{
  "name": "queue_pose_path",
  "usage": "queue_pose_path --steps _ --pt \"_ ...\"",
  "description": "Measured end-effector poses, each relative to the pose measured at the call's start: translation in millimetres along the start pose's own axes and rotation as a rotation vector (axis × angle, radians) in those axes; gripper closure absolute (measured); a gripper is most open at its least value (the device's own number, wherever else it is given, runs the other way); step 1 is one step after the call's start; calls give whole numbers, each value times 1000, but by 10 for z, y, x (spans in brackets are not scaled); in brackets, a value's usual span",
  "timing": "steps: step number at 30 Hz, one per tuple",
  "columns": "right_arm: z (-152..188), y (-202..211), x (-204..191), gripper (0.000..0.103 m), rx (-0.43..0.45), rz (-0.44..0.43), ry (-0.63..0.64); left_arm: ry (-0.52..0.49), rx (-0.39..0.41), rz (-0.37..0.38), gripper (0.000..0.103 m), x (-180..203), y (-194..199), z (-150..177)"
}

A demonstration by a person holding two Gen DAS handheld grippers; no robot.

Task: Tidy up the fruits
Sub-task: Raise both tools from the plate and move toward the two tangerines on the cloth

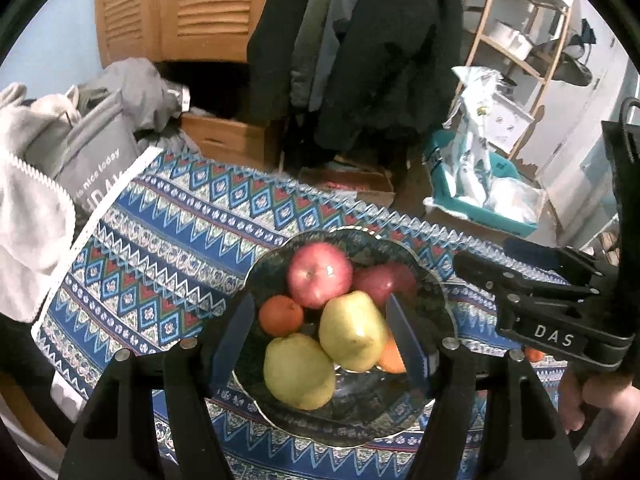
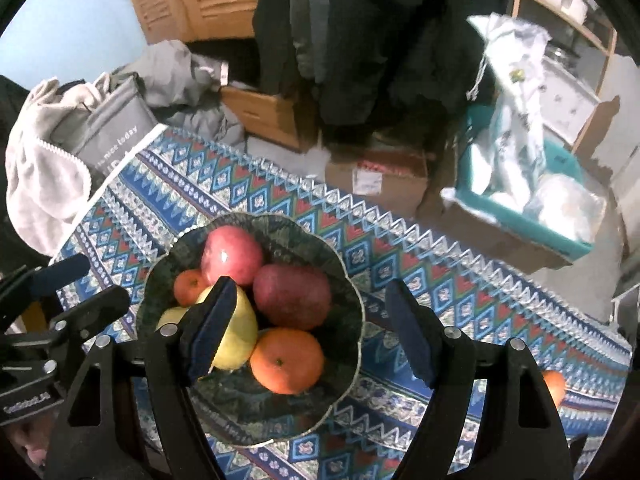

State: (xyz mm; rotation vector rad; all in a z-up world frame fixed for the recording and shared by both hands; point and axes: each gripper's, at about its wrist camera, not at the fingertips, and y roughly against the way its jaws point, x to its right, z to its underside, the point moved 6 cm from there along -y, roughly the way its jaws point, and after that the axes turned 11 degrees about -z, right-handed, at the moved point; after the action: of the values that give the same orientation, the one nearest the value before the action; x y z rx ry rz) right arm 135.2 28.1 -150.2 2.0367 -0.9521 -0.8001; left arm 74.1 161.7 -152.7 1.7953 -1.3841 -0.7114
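A dark green scalloped bowl [image 1: 272, 256] [image 2: 248, 404] sits on the patterned blue tablecloth and holds several fruits. Among them are a red apple [image 1: 318, 274] [image 2: 232, 256], a darker red apple [image 1: 380, 280] [image 2: 292, 296], two yellow-green fruits [image 1: 352, 330] [image 1: 298, 372], a small tangerine [image 1: 280, 316] [image 2: 190, 286] and an orange [image 2: 286, 360]. My left gripper [image 1: 320, 340] hovers open above the bowl, holding nothing. My right gripper [image 2: 310, 330] hangs open over the bowl's right side, also holding nothing. A loose orange [image 2: 554, 386] lies on the cloth at the right.
A grey bag [image 1: 92, 156] and pale towel [image 1: 28, 216] crowd the table's left end. Beyond the far edge stand cardboard boxes [image 2: 376, 180], hanging dark coats [image 1: 360, 60] and a teal bin [image 2: 520, 208] of plastic bags. A hand [image 1: 592, 400] holds the right gripper.
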Motion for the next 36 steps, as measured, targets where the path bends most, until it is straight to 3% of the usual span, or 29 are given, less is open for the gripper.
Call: queue_pose_path --steps 19,22,36 --pt "68 1393 339 25 232 153 -55 -86 127 33 29 471 668 -149" --pt "122 1598 405 25 262 180 -65 -93 145 47 24 562 764 -157" --pt "407 2163 536 25 317 227 -69 -149 202 120 24 1037 1157 -181"
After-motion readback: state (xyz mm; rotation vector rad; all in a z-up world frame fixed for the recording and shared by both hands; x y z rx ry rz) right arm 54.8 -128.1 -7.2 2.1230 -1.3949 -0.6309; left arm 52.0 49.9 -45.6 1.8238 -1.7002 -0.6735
